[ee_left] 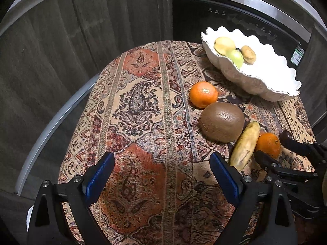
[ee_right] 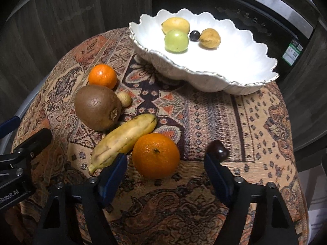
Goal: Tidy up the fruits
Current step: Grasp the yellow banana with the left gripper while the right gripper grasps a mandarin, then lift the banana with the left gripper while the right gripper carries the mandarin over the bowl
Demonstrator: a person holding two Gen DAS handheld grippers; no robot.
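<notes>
Your patterned tablecloth (ee_right: 214, 110) covers the whole round tabletop, with dark wood panels and a black appliance front (ee_right: 224, 2) behind it. On its far right side sits the white scalloped bowl (ee_right: 235, 67), the only container here. Inside it you have four pieces grouped toward the far left of the basin: a yellow fruit (ee_right: 175, 25), a green apple (ee_right: 176, 41) just in front of it and touching, a tan fruit (ee_right: 209, 38) to the right, and a small dark grape (ee_right: 194, 35) between the apple and the tan fruit. The rest of the bowl is bare white.

The remaining fruit lies on the cloth in front of the bowl, to its left. The kiwi (ee_right: 97, 107) is the biggest, with the far orange (ee_right: 102, 76) touching its far side and a small pale nut-like piece (ee_right: 125, 99) tucked at its right. The banana (ee_right: 122, 140) lies slanted beside the kiwi, and the near orange (ee_right: 155, 155) rests against the banana. A dark cherry (ee_right: 217, 150) sits apart to the right.

Your right gripper (ee_right: 165, 163) has its jaws apart on either side of the near orange, not pressing it. Your left gripper (ee_left: 162, 163) is wide open over bare cloth, holding nothing.
</notes>
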